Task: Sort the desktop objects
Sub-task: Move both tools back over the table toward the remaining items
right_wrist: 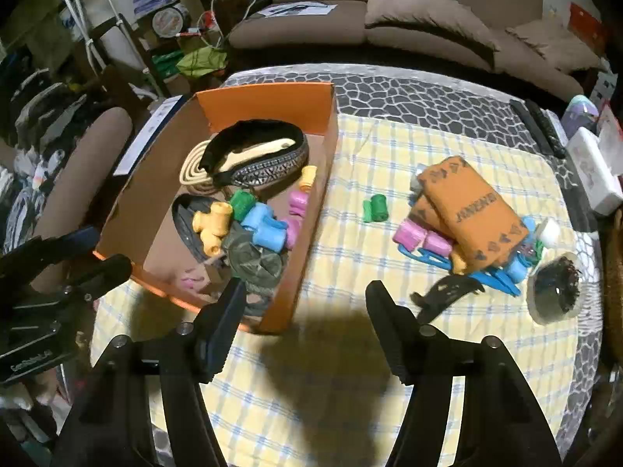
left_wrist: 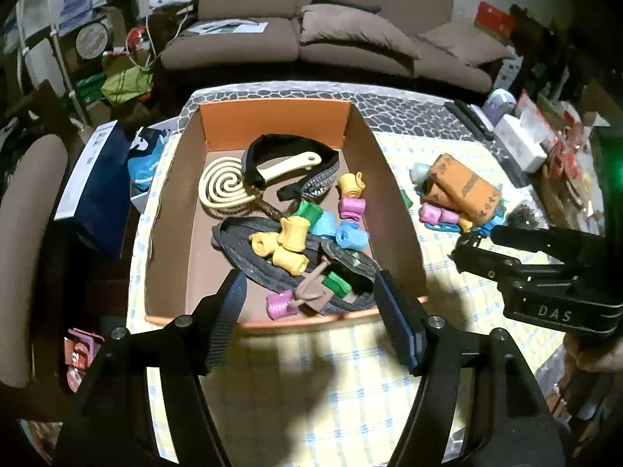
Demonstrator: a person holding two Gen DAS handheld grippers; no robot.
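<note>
An orange cardboard box (left_wrist: 272,114) (right_wrist: 268,107) on the checked tablecloth holds a cream spiral trivet (left_wrist: 227,190), dark belts (right_wrist: 268,165) and several coloured hair rollers (left_wrist: 294,233) (right_wrist: 263,229). My left gripper (left_wrist: 309,288) is open and empty over the box's near edge. My right gripper (right_wrist: 305,292) is open and empty above the cloth right of the box; it also shows in the left wrist view (left_wrist: 473,239). A green roller (right_wrist: 375,208) lies alone on the cloth. An orange pouch (right_wrist: 471,210) (left_wrist: 461,188) lies on a pile of rollers and blue clips.
A dark hair clip (right_wrist: 446,295) and a small tub of dark bits (right_wrist: 555,290) lie near the pile. Remotes (right_wrist: 539,128) and white boxes (right_wrist: 595,171) sit at the table's right. A brown sofa (left_wrist: 331,35) stands behind, a chair (right_wrist: 83,167) to the left.
</note>
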